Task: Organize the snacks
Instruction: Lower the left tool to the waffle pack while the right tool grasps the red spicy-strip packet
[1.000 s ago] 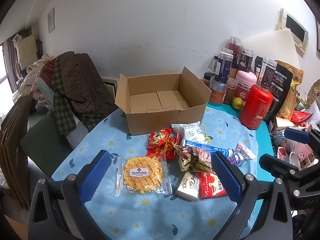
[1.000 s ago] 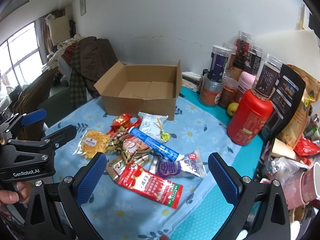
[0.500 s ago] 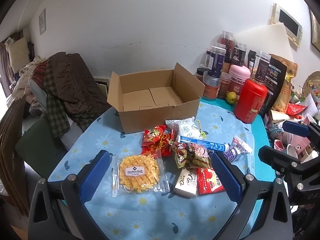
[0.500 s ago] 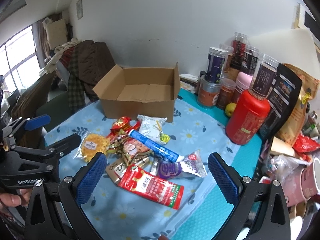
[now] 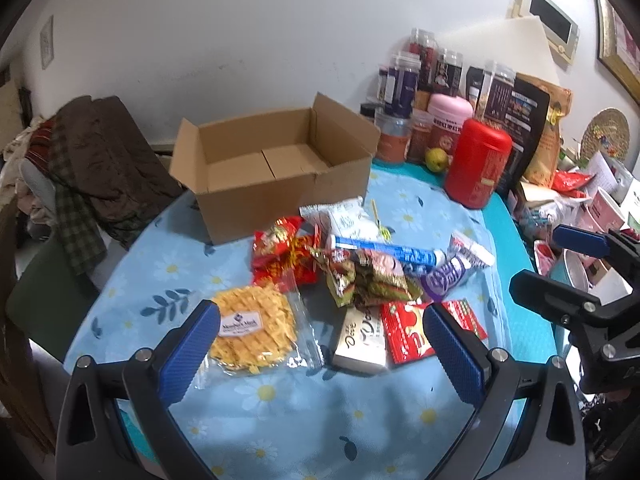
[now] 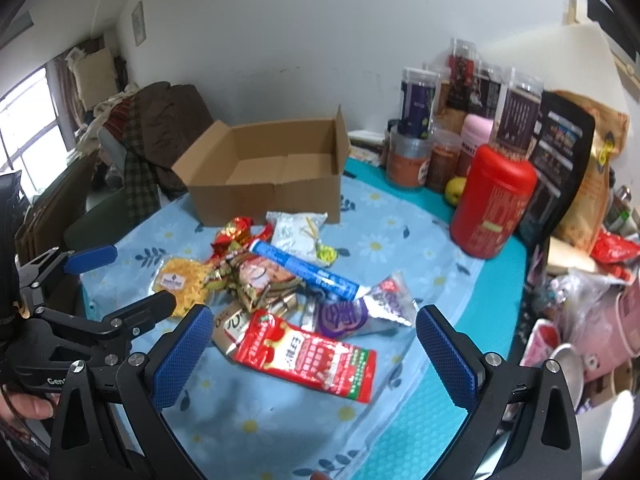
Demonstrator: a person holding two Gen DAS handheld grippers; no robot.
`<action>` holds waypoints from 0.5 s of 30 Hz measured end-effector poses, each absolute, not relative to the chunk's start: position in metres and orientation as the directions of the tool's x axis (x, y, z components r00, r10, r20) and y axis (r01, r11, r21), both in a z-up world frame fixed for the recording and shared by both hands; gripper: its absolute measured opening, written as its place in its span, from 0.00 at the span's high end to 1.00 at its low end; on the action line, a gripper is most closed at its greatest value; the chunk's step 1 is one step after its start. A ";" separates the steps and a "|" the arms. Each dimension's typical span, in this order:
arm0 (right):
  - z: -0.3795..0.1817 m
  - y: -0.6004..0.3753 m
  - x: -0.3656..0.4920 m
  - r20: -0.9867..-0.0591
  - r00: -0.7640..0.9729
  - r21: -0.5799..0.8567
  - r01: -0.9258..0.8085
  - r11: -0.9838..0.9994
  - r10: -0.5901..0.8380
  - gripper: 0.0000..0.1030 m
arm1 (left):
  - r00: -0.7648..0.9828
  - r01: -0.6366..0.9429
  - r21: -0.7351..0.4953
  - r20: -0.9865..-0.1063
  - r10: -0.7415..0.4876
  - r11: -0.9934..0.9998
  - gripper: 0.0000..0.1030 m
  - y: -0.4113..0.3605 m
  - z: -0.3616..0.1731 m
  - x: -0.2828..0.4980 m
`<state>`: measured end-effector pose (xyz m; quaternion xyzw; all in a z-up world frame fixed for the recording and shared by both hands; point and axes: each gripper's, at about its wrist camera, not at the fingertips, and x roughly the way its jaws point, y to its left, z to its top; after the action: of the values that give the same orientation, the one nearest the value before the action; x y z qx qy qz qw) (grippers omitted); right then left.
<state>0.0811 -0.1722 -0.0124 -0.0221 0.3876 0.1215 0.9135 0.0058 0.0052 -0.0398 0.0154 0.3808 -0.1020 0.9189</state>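
We hold both tongs released above the near edge of the desk [image 5: 280, 420], nothing between their blue pads. Our left tongs [image 5: 320, 356] hang over the waffle packet [image 5: 256, 330] and the white chocolate box [image 5: 362, 338], the waffle just inside the left pad. Our right tongs [image 6: 314, 356] frame the red packet [image 6: 308, 356], with the purple pouch [image 6: 360, 310] just beyond. The rest of the snacks lie heaped beyond these, the blue tube [image 6: 306, 270] across the top. Farther back the open cardboard box [image 5: 276, 164] stands apart from the heap, and a red canister [image 6: 494, 200] to its right.
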 end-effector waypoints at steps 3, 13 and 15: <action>-0.025 -0.171 0.083 -0.724 0.662 0.048 -0.231 0.972 0.193 0.00 | 0.669 0.206 -0.057 -0.721 -0.183 0.977 0.00 0.007 -0.051 0.010; -0.066 -0.168 0.085 -0.761 0.614 0.065 -0.249 0.966 0.209 0.00 | 0.608 0.186 -0.095 -0.771 -0.191 0.978 0.00 0.026 -0.084 0.017; -0.076 -0.167 0.085 -0.776 0.596 0.061 -0.252 0.966 0.205 0.00 | 0.600 0.174 -0.100 -0.778 -0.186 0.980 0.00 0.030 -0.090 0.020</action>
<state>0.0851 -0.1672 -0.0764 -0.0272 0.4307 0.1277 0.8930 0.0203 0.0300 -0.0895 -0.0068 0.4358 -0.1005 0.8944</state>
